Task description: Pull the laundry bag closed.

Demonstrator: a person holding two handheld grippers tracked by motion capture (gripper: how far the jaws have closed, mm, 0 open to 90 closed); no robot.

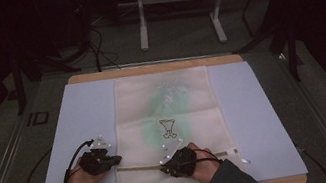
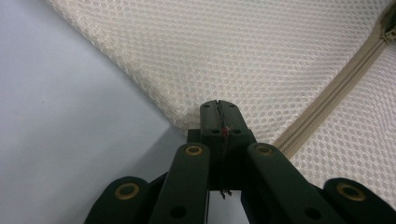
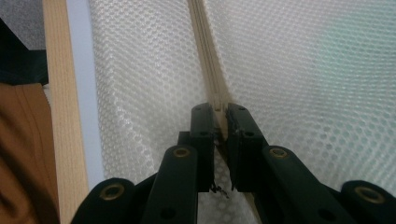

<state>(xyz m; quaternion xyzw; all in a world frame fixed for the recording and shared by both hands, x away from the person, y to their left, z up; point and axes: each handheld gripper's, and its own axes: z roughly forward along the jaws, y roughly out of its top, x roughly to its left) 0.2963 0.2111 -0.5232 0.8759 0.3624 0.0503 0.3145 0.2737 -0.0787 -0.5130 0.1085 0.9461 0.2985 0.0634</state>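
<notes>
Mesh bag, centre frame: light, limp, slack weave. Left gripper jaws pressed together pinching bag edge; right gripper jaws nearly closed around zipper. Best hold, I judge: stiffer zipper tape.

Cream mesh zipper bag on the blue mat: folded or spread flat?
Spread flat: the cream mesh zipper bag lies open to full length on the blue mat, with no fold-over visible.

Bare blue surface lay open to the left of the left hand-held gripper. Ahead of both, the flat mesh bag covered the middle. Right of the right hand-held gripper, beyond the bag's edge, the surface was bare too.
</notes>
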